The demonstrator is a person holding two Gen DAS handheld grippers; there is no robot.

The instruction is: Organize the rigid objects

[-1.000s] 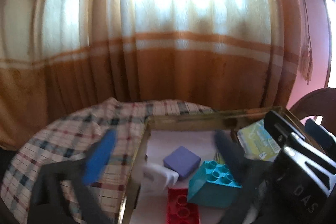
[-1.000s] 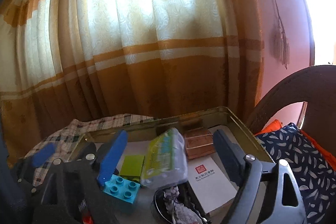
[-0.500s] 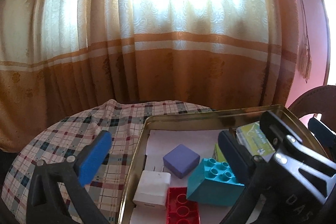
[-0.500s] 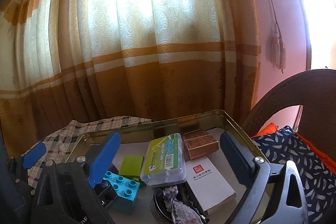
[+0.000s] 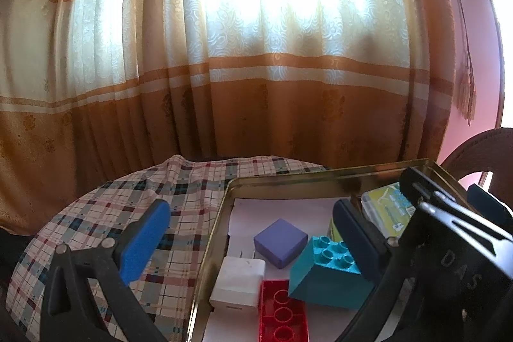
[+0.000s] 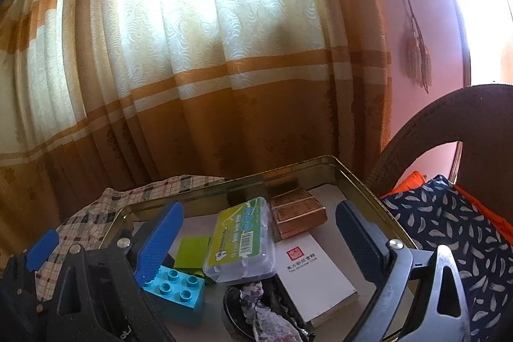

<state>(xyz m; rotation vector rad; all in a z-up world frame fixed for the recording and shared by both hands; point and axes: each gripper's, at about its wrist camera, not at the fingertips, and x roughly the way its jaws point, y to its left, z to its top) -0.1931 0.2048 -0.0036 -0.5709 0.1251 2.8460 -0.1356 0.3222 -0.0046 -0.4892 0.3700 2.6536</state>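
With both the left tool (image 5: pixel 250 241) and the right tool (image 6: pixel 258 234) spread wide and holding nothing, the clear plastic case (image 6: pixel 240 241) lies tilted on other items in the metal tin (image 6: pixel 359 178) and may slide if nudged.

Right gripper (image 6: pixel 259 237) jaws spread wide, nothing gripped. Between them, in gold metal tray (image 6: pixel 368 185): clear plastic box with green label (image 6: pixel 240 241), copper tin (image 6: pixel 296 215) behind, white booklet (image 6: pixel 315 271) right, teal toy brick (image 6: pixel 178 289) lower left.
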